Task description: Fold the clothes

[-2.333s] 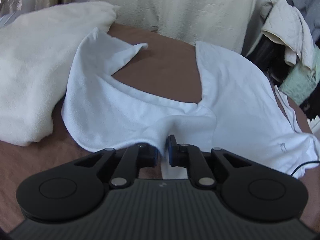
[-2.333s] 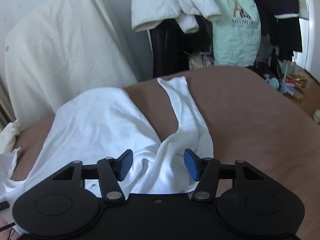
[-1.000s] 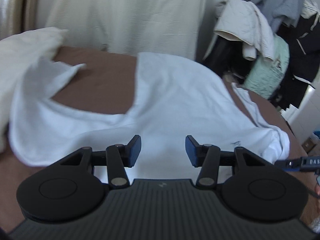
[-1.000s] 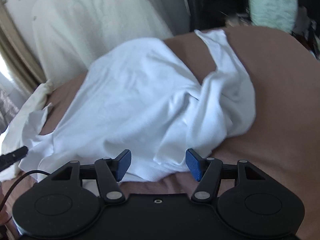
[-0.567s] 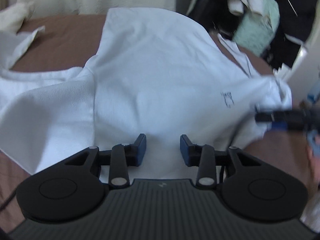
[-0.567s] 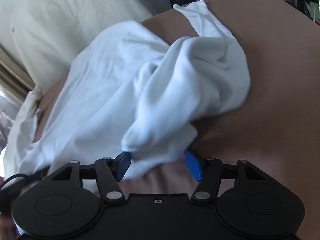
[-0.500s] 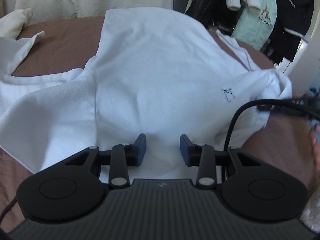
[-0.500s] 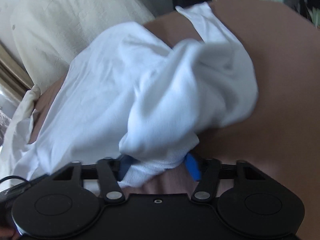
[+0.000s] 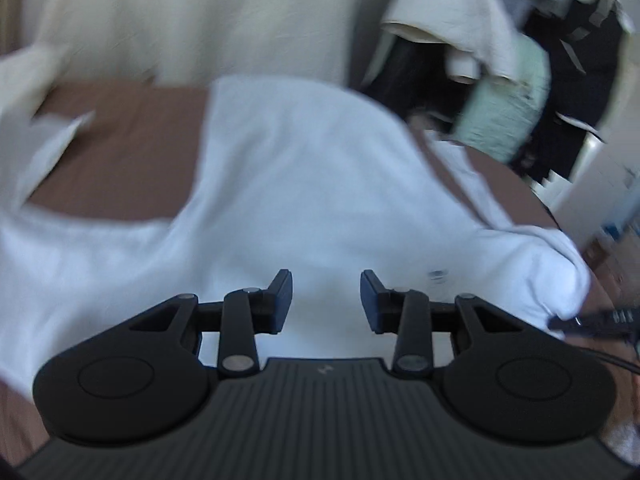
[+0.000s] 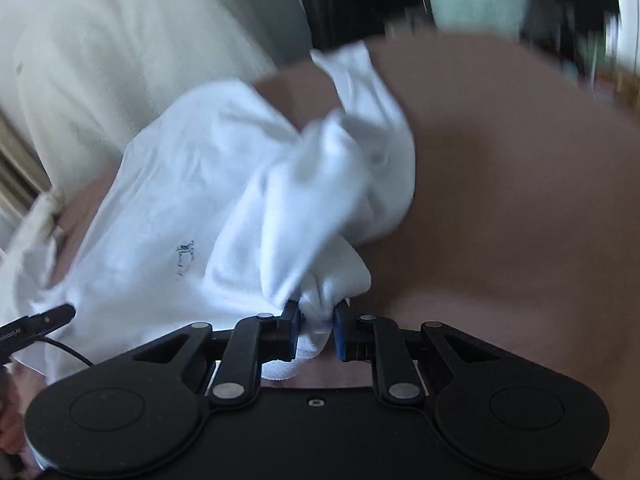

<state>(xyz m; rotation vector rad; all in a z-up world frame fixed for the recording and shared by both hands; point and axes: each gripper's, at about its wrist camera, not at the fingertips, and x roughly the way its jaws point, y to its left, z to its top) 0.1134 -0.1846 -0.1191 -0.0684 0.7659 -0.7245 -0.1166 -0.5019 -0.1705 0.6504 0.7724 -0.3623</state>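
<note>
A white T-shirt (image 9: 288,200) with a small dark chest mark lies spread on a brown bed cover (image 9: 120,152). My left gripper (image 9: 326,296) hovers open over the shirt's near edge, nothing between its blue pads. In the right wrist view the same white T-shirt (image 10: 192,208) is bunched at its right side, and my right gripper (image 10: 317,330) is shut on a gathered fold of that cloth, lifting it off the brown cover (image 10: 520,200). The chest mark (image 10: 184,256) shows to the left of the bunch. Both views are blurred by motion.
A cream pillow (image 9: 168,16) leans on the wall behind the bed. Hung clothes and a pale green bag (image 9: 500,120) crowd the right. A black cable (image 10: 36,328) crosses the shirt's left edge. A cream blanket (image 9: 24,88) sits at far left.
My right gripper closed on the bunched right side of the shirt, which had lain loose between its open pads. My left gripper let go of the shirt earlier and shifted right, staying open.
</note>
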